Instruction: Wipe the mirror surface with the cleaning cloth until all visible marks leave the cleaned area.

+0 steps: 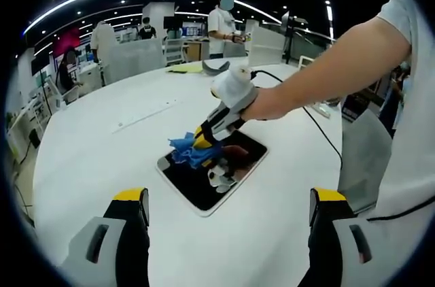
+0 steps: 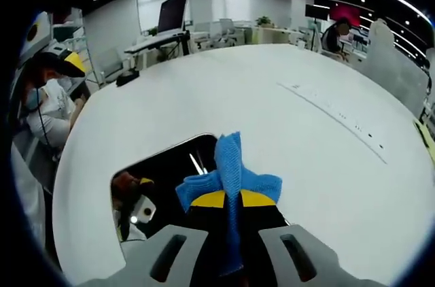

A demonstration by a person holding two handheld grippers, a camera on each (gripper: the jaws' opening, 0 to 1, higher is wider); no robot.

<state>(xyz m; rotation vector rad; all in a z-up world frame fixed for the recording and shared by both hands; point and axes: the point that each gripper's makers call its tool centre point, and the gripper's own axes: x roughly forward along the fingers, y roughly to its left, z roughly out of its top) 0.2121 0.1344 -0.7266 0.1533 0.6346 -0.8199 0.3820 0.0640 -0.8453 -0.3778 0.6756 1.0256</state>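
Yellow-tipped jaws of the left gripper (image 1: 230, 207) are seen spread wide and empty at the near edge of the left gripper view, held back above the white table (image 1: 102, 158), apparently so that the work is kept in sight. Just beyond them, a flat mirror (image 1: 234, 171) with a pale frame is laid on the table, its dark glass reflecting the tool above it. The right gripper (image 1: 204, 139) is brought down onto the mirror's far left part by a person's outstretched arm (image 1: 340, 69), and a blue cleaning cloth (image 1: 189, 152) is pinched between its closed jaws and pressed to the glass. In the right gripper view, the cloth (image 2: 234, 178) is shown clamped between the closed jaws of the right gripper (image 2: 229, 200), bunched over the mirror's (image 2: 163, 168) edge where glass meets table. The cloth is judged to be held low and forward so that it can be dragged across the surface. No marks can be made out on the glass through the reflections, so how much wiping remains cannot be told. A black cable (image 1: 319, 127) is trailed across the table behind the arm. Farther off, people (image 1: 221, 25) are seen standing among desks and screens under ceiling light strips.
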